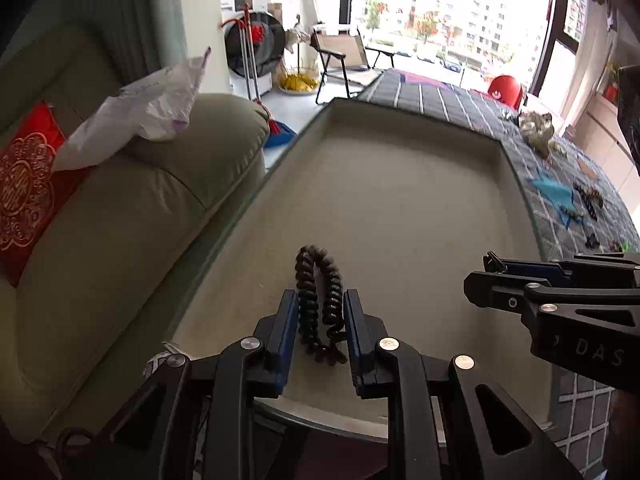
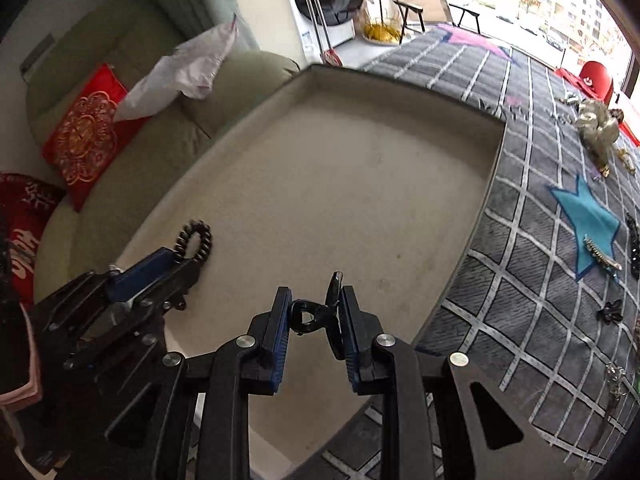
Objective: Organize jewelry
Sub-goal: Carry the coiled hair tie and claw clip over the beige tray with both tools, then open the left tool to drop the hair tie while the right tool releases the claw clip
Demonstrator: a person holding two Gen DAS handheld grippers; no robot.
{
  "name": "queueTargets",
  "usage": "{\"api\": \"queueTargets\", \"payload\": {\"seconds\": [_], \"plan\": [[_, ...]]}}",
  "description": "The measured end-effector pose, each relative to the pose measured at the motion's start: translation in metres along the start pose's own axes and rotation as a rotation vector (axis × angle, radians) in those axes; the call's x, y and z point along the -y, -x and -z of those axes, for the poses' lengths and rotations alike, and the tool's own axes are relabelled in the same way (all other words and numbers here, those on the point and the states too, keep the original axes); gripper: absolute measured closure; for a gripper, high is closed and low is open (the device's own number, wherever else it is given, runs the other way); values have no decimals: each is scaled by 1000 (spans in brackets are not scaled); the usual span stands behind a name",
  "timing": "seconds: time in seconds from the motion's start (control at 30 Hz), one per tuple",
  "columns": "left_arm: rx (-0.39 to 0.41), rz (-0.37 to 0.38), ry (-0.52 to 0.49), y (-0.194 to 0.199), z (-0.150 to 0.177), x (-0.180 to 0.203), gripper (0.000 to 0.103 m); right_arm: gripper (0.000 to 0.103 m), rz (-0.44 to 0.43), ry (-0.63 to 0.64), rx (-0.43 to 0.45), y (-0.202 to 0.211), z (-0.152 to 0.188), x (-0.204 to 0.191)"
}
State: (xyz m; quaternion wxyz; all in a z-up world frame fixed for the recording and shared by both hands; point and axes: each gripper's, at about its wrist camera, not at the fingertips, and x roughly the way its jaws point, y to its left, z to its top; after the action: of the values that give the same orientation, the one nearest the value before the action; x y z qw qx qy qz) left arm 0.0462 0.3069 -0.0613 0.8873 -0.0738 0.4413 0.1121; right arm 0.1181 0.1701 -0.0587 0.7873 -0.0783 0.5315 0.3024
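- Beige felt lines the big shallow tray [image 2: 340, 184] I'm working over; its floor looks bare apart from what my two tools carry above it.
- On the left, my left gripper [image 1: 320, 322] has its blue pads clamped on a dark coiled hair tie [image 1: 319, 300], the loop sticking out ahead of the tips, low over the tray's near-left part.
- Further right, my right gripper [image 2: 310, 320] is closed on a small black clip [image 2: 320, 314], held over the tray's near edge.
- Right of the tray, on the grey grid-patterned mat [image 2: 520, 280], more pieces lie loose: a gold barrette [image 2: 602, 256] on the blue star [image 2: 588, 220], dark bits beside it, a silvery heap [image 2: 598, 128] farther back.
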Motion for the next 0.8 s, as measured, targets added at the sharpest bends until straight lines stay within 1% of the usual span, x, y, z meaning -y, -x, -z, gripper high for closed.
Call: {"api": "queueTargets", "payload": {"seconds": [0.1, 0.17, 0.27, 0.37, 0.43, 0.47, 0.5, 0.53, 0.57, 0.6, 0.63, 0.77, 0.8], "plan": [[-13, -2, -6, -2, 2, 2, 78, 77, 13, 31, -9, -3, 3, -5], [-22, 0, -9, -3, 3, 2, 66, 77, 32, 59, -29, -5, 7, -10], [-25, 2, -27, -2, 7, 5, 65, 77, 57, 85, -32, -3, 13, -14], [-24, 3, -27, -2, 7, 5, 64, 77, 51, 81, -35, -2, 12, -11], [-23, 2, -12, -2, 4, 2, 44, 77, 36, 55, -29, -1, 9, -8], [-13, -6, -6, 0, 3, 1, 40, 76, 30, 43, -27, -1, 7, -7], [-4, -14, 0, 2, 3, 1, 39, 76, 26, 35, -25, -1, 5, -5], [3, -15, 4, 4, 2, -1, 39, 72, 24, 28, -22, 0, 4, -3], [5, -15, 10, 5, 1, -2, 39, 62, 23, 18, -11, 3, 2, -1], [3, -18, 18, 6, 1, -4, 39, 56, 21, 7, 4, 7, 0, 3], [1, -22, 24, 6, 0, -4, 39, 45, 13, -5, 21, 12, -1, 6], [-16, -42, 46, 7, 1, -6, 39, 33, -11, -54, 76, 33, -7, 17], [-18, -43, 50, 9, 1, -6, 39, 32, -11, -60, 84, 37, -6, 18]]}}
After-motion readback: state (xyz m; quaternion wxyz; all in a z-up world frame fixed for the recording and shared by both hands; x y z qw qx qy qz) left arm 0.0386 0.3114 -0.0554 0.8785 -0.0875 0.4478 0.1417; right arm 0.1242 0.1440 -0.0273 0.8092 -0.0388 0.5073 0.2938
